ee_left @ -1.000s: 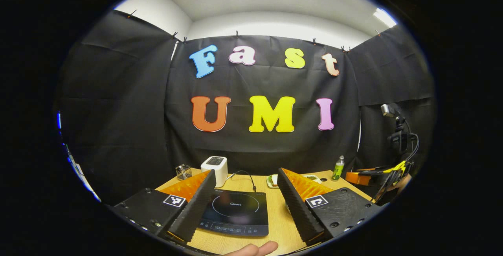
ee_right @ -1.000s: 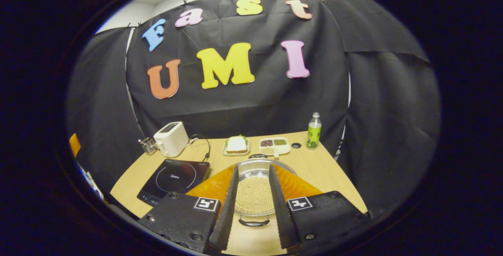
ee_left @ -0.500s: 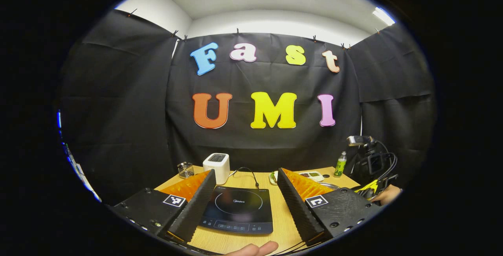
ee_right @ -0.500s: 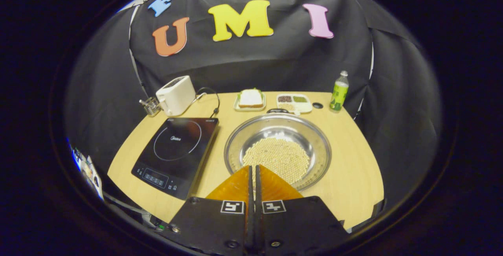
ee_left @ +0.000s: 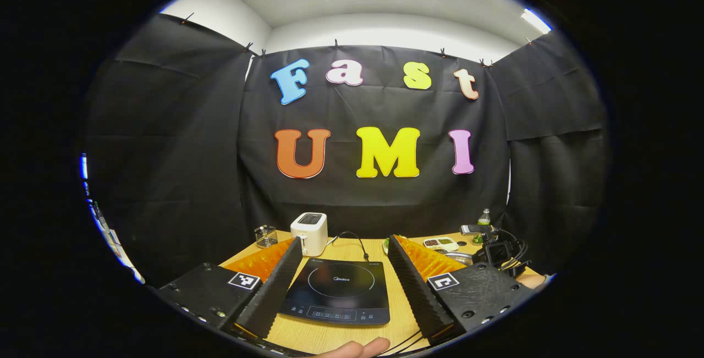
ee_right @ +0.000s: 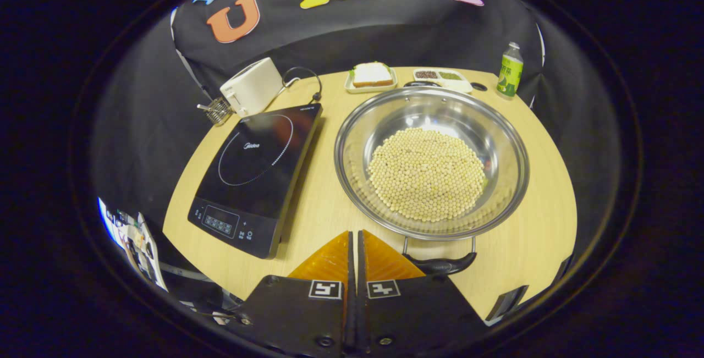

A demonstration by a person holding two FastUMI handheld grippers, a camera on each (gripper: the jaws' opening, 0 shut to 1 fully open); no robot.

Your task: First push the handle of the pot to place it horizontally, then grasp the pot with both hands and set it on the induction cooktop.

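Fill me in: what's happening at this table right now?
A person holds a hand-held gripper in each hand over a wooden table. The right hand-held gripper is shut, empty, poised beside the near handle of a steel pot of pale beans. The left hand-held gripper hangs open above the induction cooktop. The pot sits on the table beside the cooktop, not yet on it.
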